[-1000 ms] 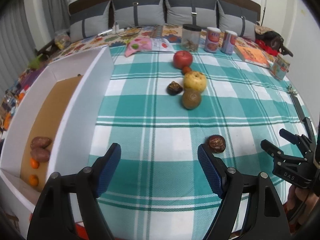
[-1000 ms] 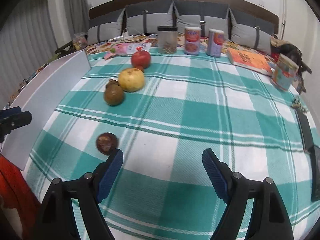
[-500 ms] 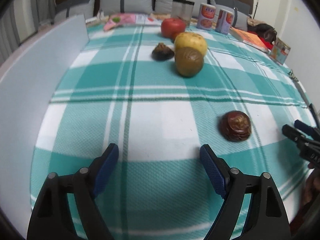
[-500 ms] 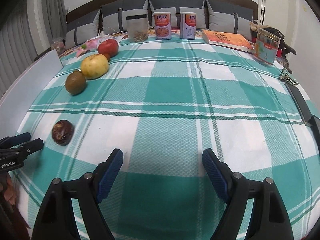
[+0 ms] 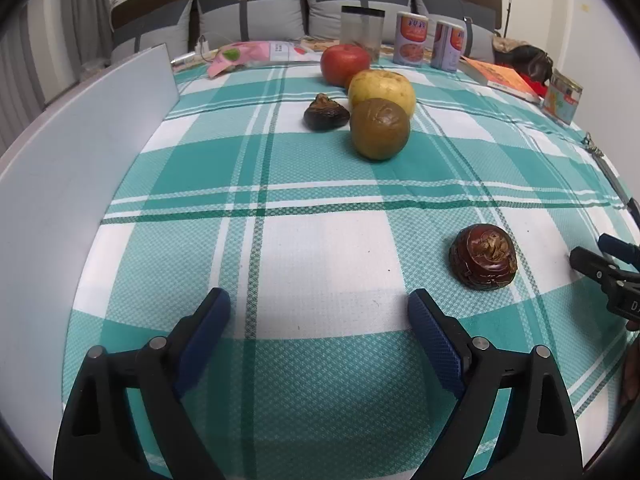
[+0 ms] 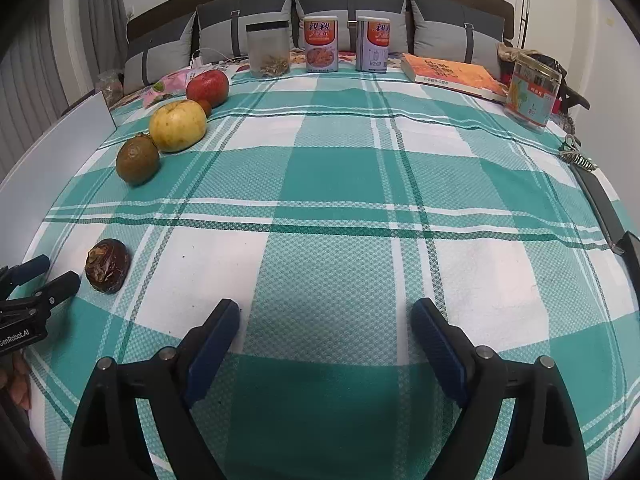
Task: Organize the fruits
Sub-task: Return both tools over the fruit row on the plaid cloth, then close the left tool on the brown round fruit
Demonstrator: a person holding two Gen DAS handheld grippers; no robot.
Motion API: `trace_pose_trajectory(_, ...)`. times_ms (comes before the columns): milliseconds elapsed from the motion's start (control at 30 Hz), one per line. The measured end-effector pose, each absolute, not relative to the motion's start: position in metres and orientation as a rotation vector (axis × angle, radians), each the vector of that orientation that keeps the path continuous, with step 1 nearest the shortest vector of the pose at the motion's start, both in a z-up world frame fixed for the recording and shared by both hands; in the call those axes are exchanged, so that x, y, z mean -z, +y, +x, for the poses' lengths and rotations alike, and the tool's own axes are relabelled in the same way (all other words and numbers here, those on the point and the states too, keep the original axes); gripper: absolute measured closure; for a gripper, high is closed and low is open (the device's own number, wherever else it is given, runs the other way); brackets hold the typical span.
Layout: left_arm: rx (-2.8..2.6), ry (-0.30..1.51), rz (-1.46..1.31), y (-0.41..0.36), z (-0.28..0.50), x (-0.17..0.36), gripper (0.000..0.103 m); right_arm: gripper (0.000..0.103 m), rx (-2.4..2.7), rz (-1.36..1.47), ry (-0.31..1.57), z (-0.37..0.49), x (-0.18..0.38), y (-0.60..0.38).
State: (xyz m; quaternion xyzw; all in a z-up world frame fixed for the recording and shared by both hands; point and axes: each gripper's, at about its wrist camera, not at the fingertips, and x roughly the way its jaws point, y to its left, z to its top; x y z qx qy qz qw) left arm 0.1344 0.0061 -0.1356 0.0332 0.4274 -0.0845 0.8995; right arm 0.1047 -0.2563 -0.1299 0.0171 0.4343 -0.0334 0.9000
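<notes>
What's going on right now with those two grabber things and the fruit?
Left gripper and right gripper: jaws open, empty. Wrinkled dark-brown round fruit on checked cloth, between them, untouched. Nothing blocking.

A woven checked cloth (image 6: pixel 340 184) lies matt under a wrinkled, glossy dark fruit (image 5: pixel 483 256) and a smooth yellow apple (image 5: pixel 382 88).

Checked cloth (image 5: pixel 320 240) carries apple (image 5: pixel 344 63), dark wrinkled fruit (image 5: pixel 483 257), cans (image 6: pixel 321 44), book (image 6: pixel 452 74).
</notes>
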Motion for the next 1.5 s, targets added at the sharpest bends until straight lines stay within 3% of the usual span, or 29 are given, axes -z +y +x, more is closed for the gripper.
trace_pose_trajectory(633, 0.174, 0.884, 0.069, 0.006, 0.135, 0.136, 0.01, 0.015, 0.081, 0.054, 0.892, 0.104, 0.13, -0.259)
trace_pose_trajectory(1333, 0.176, 0.894, 0.067, 0.006, 0.136, 0.135, 0.01, 0.004, 0.054, 0.018, 0.931, 0.109, 0.134, -0.252)
trace_pose_trajectory(1500, 0.282, 0.97, 0.042, -0.011, 0.172, 0.111, 0.011, 0.003, 0.053, 0.021, 0.93, 0.109, 0.134, -0.252)
